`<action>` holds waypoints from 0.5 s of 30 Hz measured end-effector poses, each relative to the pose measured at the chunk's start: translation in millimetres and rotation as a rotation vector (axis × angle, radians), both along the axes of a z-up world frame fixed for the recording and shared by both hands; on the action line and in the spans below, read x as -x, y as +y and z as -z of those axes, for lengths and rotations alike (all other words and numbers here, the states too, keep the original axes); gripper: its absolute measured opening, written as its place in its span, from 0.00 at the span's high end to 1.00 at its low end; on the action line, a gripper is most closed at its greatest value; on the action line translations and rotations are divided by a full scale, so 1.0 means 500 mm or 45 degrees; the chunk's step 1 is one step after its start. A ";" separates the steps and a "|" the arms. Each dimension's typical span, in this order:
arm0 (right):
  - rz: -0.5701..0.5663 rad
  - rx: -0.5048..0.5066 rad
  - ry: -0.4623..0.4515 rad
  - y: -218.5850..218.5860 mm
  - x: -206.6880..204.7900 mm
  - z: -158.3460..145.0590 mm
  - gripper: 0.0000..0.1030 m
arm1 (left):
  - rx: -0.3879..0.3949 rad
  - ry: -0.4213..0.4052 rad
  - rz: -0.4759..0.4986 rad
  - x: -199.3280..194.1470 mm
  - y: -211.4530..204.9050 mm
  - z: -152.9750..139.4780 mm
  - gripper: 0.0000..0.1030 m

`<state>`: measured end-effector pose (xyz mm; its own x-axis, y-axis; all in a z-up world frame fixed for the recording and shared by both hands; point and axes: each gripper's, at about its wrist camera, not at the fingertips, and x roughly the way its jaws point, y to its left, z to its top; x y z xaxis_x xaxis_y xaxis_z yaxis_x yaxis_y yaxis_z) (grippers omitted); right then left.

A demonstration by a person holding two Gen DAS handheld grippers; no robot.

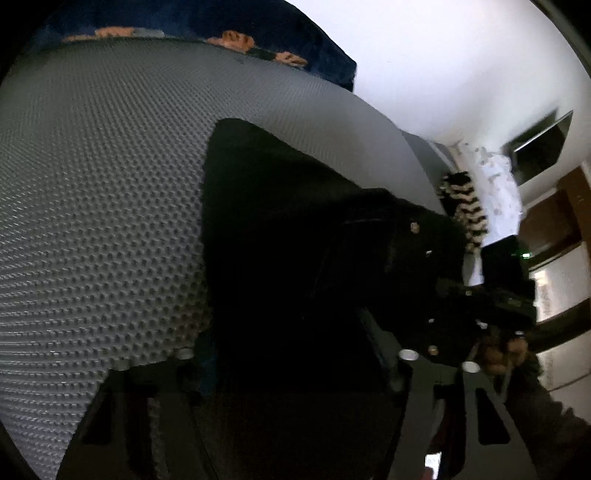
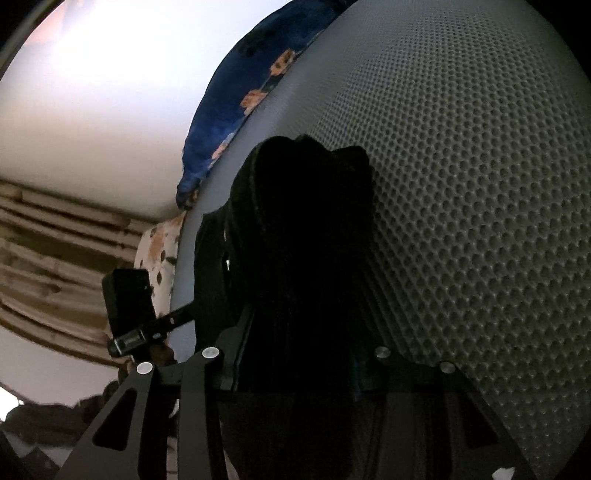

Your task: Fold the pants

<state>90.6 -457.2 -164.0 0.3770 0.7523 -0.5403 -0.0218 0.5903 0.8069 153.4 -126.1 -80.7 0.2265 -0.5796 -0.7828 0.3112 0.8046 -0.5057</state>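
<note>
Black pants (image 1: pixel 280 229) lie on a grey dimpled mat (image 1: pixel 92 203); they also show in the right wrist view (image 2: pixel 303 229) as a dark bunched mass. My left gripper (image 1: pixel 291 354) sits low against the fabric, its fingers lost in the dark cloth. My right gripper (image 2: pixel 295 362) is likewise pressed into the pants, which fill the gap between its fingers. The other gripper shows in each view: the right one (image 1: pixel 491 295) in the left wrist view, the left one (image 2: pixel 133 314) in the right wrist view. Fingertips are hidden.
The grey mat (image 2: pixel 480 221) covers the surface. A blue flowered blanket (image 1: pixel 221 33) lies along the mat's far edge, also in the right wrist view (image 2: pixel 243 96). A zebra-striped cloth (image 1: pixel 465 206), white wall and wooden furniture (image 1: pixel 554 214) stand beyond.
</note>
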 end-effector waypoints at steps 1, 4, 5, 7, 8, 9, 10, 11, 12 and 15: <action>0.018 0.022 -0.005 0.006 0.003 -0.005 0.65 | -0.028 -0.010 -0.011 0.002 0.000 0.000 0.56; 0.079 0.091 -0.015 0.021 0.015 -0.023 0.67 | -0.052 -0.016 -0.039 0.011 0.012 -0.003 0.66; 0.096 0.110 -0.016 0.026 0.017 -0.029 0.67 | -0.073 -0.031 -0.041 0.016 0.010 -0.008 0.69; 0.134 0.166 -0.020 0.039 0.020 -0.045 0.68 | -0.145 -0.096 -0.018 0.034 0.004 -0.024 0.74; 0.143 0.188 -0.020 0.043 0.021 -0.052 0.68 | -0.169 -0.118 -0.010 0.043 0.004 -0.030 0.77; 0.154 0.206 -0.023 0.048 0.022 -0.059 0.69 | -0.189 -0.140 -0.002 0.050 0.001 -0.038 0.79; 0.162 0.216 -0.031 0.052 0.023 -0.068 0.70 | -0.197 -0.154 0.002 0.054 0.003 -0.042 0.79; 0.166 0.223 -0.036 0.054 0.023 -0.073 0.71 | -0.201 -0.163 0.003 0.057 0.006 -0.047 0.80; 0.172 0.226 -0.037 0.059 0.023 -0.080 0.72 | -0.206 -0.170 0.006 0.061 0.010 -0.053 0.81; 0.175 0.238 -0.040 0.081 0.022 -0.094 0.75 | -0.210 -0.191 0.000 0.073 0.028 -0.066 0.82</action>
<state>79.5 -416.8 -116.9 0.4879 0.5807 -0.6517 0.0455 0.7287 0.6833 116.9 -112.2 -47.5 0.3478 -0.4465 -0.8244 0.3733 0.8726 -0.3151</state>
